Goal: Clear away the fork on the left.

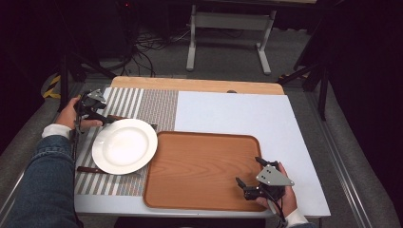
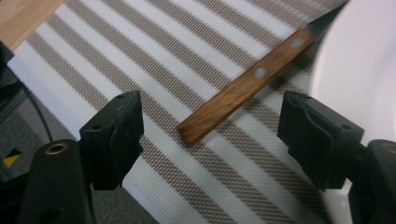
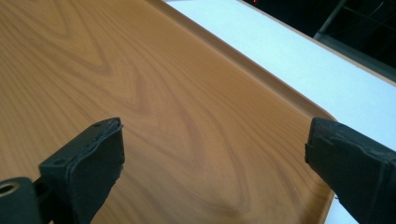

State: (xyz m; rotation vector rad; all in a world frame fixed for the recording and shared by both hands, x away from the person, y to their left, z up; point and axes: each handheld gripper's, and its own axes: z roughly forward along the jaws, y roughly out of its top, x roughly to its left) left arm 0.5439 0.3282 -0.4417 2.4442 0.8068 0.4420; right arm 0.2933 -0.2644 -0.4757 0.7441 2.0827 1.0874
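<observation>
Between the left tool's two black jaws lay the wooden-handled knife, its riveted brown handle flat on the striped grey-and-white woven placemat, its blade running under the rim of the round white ceramic plate. The jaws stood fairly wide, one on each side of the handle's butt end, neither pad touching it, so nothing was held. The step in hand looked like the approach to a pick-up of that knife; the next move would call for lowering the jaws around the handle and closing squarely across its narrow width without nudging the plate.

From the high view, the knife sat at about ten o'clock of the plate, with the left tool just beside it. A second wooden-handled utensil lay at seven o'clock of the plate. At three o'clock rested the rectangular wooden tray, where the right tool hovered with jaws spread and empty above the tray's near right corner. The white surface stretched beyond.
</observation>
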